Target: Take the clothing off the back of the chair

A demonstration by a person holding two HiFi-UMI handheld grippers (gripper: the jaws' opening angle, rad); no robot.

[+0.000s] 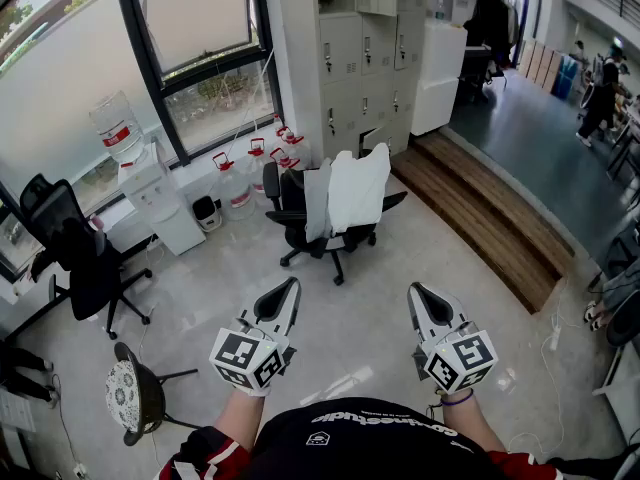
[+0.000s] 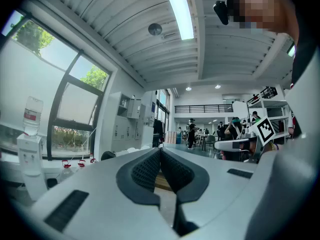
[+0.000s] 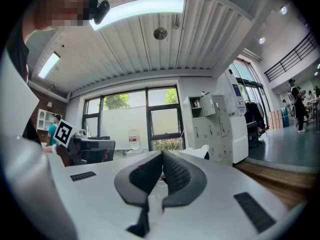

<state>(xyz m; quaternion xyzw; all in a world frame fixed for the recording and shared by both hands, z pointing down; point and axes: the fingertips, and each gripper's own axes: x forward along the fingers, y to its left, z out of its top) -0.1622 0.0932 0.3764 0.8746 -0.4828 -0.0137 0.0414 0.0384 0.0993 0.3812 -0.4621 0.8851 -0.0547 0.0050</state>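
A white garment (image 1: 357, 189) hangs over the back of a black office chair (image 1: 300, 223) in the middle of the floor, in the head view. My left gripper (image 1: 291, 285) and my right gripper (image 1: 414, 290) are held level well short of the chair, side by side. Both are shut with nothing between the pads. In the left gripper view the left gripper (image 2: 160, 150) has its jaw tips touching. In the right gripper view the right gripper (image 3: 162, 154) is pressed together too, and a bit of the white garment (image 3: 197, 153) shows just beyond it.
A water dispenser (image 1: 150, 178) and water jugs (image 1: 245, 173) line the window wall. Grey lockers (image 1: 365, 58) stand behind the chair. A second black chair (image 1: 80, 253) and a round stool (image 1: 130, 396) are at left. A wooden step (image 1: 490, 213) runs along the right.
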